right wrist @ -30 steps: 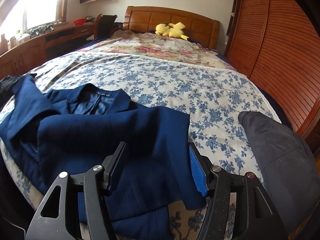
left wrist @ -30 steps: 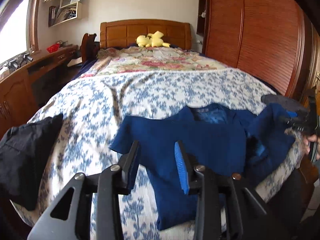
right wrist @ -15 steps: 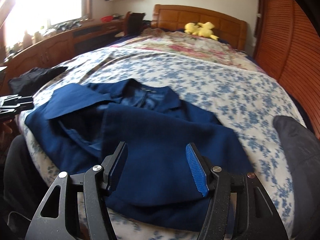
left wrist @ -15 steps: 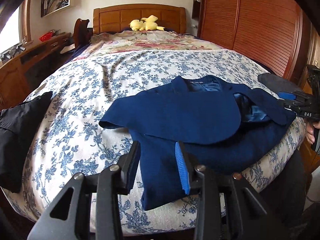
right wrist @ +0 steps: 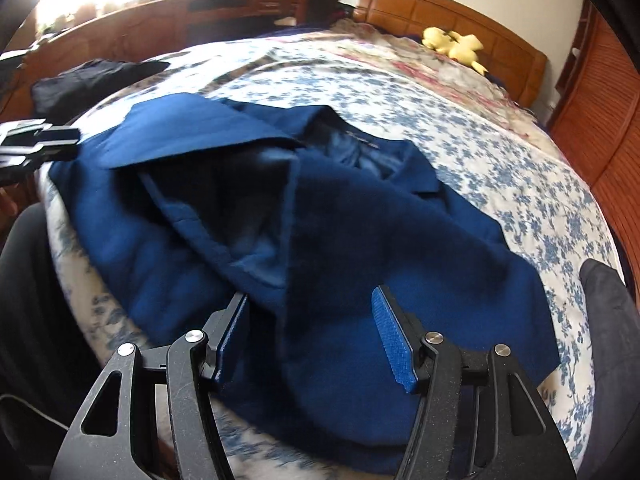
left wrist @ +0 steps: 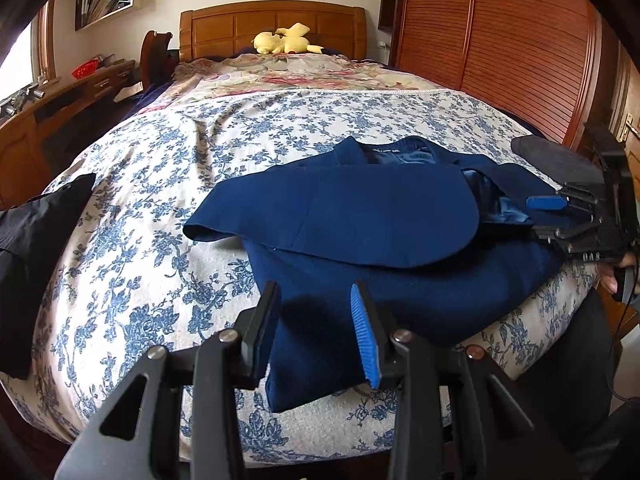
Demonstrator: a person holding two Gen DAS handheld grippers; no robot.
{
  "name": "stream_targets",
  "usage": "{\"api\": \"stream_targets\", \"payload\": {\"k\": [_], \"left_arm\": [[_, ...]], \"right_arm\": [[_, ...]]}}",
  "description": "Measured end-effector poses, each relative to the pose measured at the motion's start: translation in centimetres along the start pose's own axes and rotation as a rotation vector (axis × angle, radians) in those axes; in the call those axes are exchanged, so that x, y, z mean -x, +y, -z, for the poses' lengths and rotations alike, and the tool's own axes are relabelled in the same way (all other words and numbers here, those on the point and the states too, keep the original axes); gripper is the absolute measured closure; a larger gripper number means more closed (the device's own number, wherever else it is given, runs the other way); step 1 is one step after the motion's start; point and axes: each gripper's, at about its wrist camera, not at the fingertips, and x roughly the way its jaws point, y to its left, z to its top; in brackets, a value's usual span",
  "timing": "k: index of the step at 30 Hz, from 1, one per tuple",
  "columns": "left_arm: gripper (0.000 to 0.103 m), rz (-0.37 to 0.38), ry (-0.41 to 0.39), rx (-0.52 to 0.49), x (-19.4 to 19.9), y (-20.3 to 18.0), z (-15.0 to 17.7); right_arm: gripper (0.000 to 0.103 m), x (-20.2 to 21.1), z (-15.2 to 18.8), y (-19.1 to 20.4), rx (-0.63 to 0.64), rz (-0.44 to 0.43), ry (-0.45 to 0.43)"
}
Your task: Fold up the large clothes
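Observation:
A dark blue jacket (left wrist: 380,236) lies on the bed's floral cover (left wrist: 168,264) near the foot edge, collar toward the headboard, one sleeve laid across its front. It also shows in the right wrist view (right wrist: 340,240). My left gripper (left wrist: 316,320) is open and empty, just above the jacket's near hem. My right gripper (right wrist: 312,328) is open and empty over the jacket's lower front. It shows side-on in the left wrist view (left wrist: 560,216) at the jacket's right edge. The left gripper shows at the far left of the right wrist view (right wrist: 36,144).
A black garment (left wrist: 36,248) lies at the bed's left edge. A grey garment (right wrist: 612,320) lies at the right edge. A yellow plush toy (left wrist: 286,38) sits by the wooden headboard. A wooden wardrobe (left wrist: 520,52) stands right, a desk (left wrist: 60,104) left.
Both grippers pulled back toward the foot of the bed and stayed open. The sleeve now lies flat across the jacket's front. The right wrist view swung leftward over the jacket.

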Motion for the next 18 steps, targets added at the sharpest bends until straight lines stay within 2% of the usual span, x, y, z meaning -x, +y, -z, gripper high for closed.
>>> {"api": "stream_targets", "payload": {"k": [1,2,3,4,11,14,18], "left_arm": [[0.069,0.001,-0.001,0.003,0.0,0.1,0.0],[0.069,0.001,-0.003,0.005,0.1,0.1,0.0],[0.069,0.0,-0.004,0.005,0.2,0.2,0.0],[0.069,-0.001,-0.004,0.005,0.2,0.2,0.1],[0.068,-0.001,-0.003,0.004,0.3,0.3,0.3],[0.068,0.001,-0.004,0.006,0.4,0.3,0.3],[0.068,0.01,-0.005,0.006,0.5,0.3,0.4]], "right_arm": [[0.055,-0.3,-0.4,-0.5,0.006,0.007,0.002],[0.063,-0.6,-0.7,-0.8,0.019,0.012,0.006],[0.087,-0.9,-1.1,-1.1,0.033,0.008,0.011],[0.099,-1.3,-1.9,-1.5,0.049,0.003,0.009],[0.1,-3.5,-8.8,-3.8,0.145,0.151,-0.054],[0.1,-5.5,-11.9,-5.0,0.168,0.197,-0.053],[0.099,-8.5,-14.1,-5.9,0.153,0.19,-0.013]]}}
